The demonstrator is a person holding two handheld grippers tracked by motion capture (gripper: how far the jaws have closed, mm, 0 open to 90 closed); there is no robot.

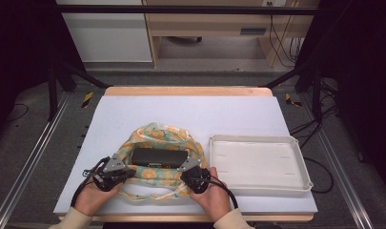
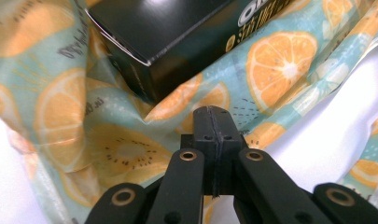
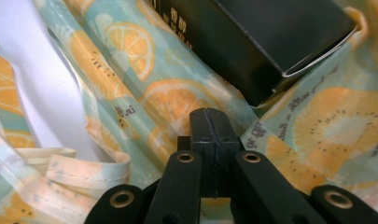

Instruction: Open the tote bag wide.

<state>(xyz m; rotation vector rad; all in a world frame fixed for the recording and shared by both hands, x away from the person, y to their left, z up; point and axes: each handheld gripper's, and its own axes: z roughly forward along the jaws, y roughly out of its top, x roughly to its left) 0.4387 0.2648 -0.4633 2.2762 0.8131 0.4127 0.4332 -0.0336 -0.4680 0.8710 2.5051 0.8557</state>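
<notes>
A: Item, place? Black box (image 1: 159, 157), inside fruit-print bag (image 1: 152, 134), on tabletop (image 1: 190, 112), left of white tray (image 1: 295, 187).

B: Long axis? Crosswise, one short end toward each hand.

A: Left hand-held gripper (image 1: 132, 172)? Just beside box's left near corner; jaws fully closed, seemingly pinching bag cloth.

B: Right hand-held gripper (image 1: 187, 172)? Just beside box's right near corner; jaws closed likewise on cloth, strap (image 3: 65, 179) close by.

A: Nearer? About equal; box beyond both tips.
</notes>
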